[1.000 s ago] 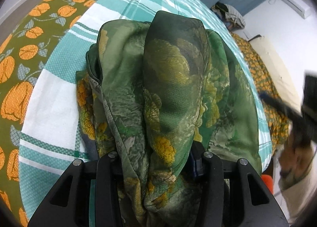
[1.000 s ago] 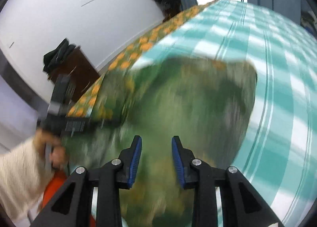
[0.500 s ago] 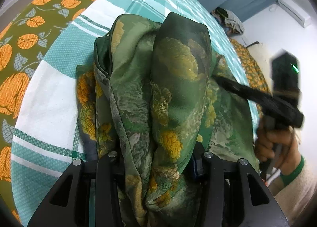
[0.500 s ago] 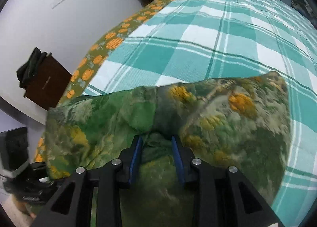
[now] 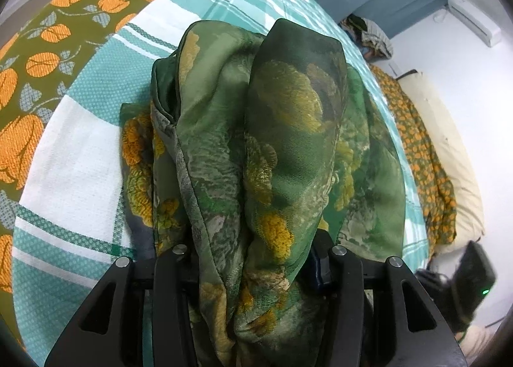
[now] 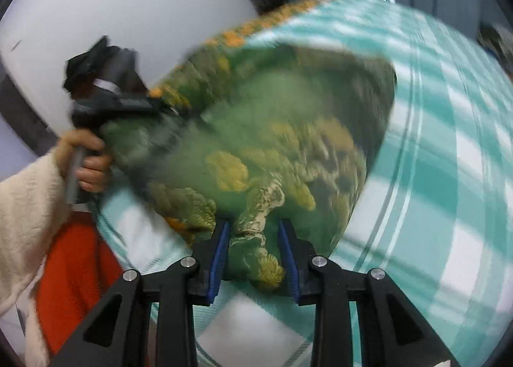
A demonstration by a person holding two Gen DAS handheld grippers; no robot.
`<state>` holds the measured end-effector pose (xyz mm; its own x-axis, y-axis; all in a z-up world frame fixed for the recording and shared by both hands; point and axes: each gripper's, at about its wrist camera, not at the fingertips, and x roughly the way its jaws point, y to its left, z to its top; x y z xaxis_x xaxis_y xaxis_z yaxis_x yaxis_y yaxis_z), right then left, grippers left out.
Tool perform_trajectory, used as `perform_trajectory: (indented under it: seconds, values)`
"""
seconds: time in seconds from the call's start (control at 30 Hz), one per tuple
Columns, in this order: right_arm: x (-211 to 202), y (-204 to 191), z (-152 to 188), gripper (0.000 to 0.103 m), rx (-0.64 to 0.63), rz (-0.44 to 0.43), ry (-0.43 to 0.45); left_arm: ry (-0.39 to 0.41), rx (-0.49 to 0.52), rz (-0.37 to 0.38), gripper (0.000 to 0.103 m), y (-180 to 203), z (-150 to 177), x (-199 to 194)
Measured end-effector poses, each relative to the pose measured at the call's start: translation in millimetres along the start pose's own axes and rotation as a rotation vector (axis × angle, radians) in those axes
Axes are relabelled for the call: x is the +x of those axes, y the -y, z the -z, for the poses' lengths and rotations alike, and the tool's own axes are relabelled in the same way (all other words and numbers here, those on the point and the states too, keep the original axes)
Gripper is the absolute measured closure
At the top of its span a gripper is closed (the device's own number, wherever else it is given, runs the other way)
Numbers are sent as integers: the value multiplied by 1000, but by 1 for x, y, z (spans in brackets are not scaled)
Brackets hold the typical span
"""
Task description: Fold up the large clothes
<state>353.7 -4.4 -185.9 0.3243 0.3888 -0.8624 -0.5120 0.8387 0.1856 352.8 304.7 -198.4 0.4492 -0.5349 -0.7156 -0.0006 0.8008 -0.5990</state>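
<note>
A green garment with yellow flowers (image 5: 288, 129) lies folded on a teal and white checked blanket (image 5: 73, 168). My left gripper (image 5: 256, 248) is shut on a thick bunch of the garment's near end. The cloth hides its pads, and its jaws are opening slightly. In the blurred right wrist view the garment (image 6: 272, 129) spreads flat, with a hand (image 6: 86, 162) holding the left gripper at its far left edge. My right gripper (image 6: 253, 226) stands partly open over the garment's near corner. Cloth shows between and behind its blue pads (image 6: 221, 251).
An olive bedspread with orange flowers (image 5: 35, 56) lies under the blanket on the bed. A cream pillow (image 5: 449, 149) sits by the white wall. The right gripper's black housing with a green light (image 5: 474, 277) is off the bed's edge. A red cloth (image 6: 70, 271) and a cream sleeve (image 6: 25, 216) are at lower left.
The right gripper reached onto the garment's top half a second ago, then drew back to its near corner. The left gripper has kept its hold in the same place.
</note>
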Motion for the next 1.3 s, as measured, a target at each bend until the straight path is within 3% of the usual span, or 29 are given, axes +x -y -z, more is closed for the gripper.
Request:
perform_trajectory:
  seconds: [0.1,0.2,0.27,0.33,0.43,0.5,0.57,0.63,0.8,0.93,1.0,1.07,1.3]
  values:
    - [15,3,-3,72,10,13,1,7,-11,-15,54,2,0,-4]
    - [-3,-8,-16,71,-41,59,-21,11,-22,-23,53,5,0,-8]
    - [-27,-24,-31,70,-95,105,50,14,-39,-30,50,7,0,-10]
    - [-39,-40,-51,70,-127,65,124,19,-49,-48,47,15,0,-15]
    - [-23,-58,-83,69,-152,-50,158,21,-46,-59,39,24,-3,-32]
    - [4,-65,-98,70,-151,-123,121,57,-55,-45,29,21,-2,-54]
    - [29,-66,-103,69,-127,-120,64,131,-85,-57,15,4,1,-81]
    - [45,-62,-104,69,-103,-120,29,172,-150,-47,12,-24,5,-94]
    - [50,-59,-106,69,-92,-100,24,114,-375,164,11,-90,17,-57]
    - [51,-66,-109,69,-138,-43,26,137,-375,294,5,-97,16,-40]
    - [51,-73,-104,69,-147,-32,30,142,-377,427,2,-96,12,-38]
    - [49,-70,-100,69,-148,-28,32,124,-359,463,1,-87,4,-33]
    - [49,-81,-94,69,-190,28,45,27,-199,233,1,-43,-8,-1]
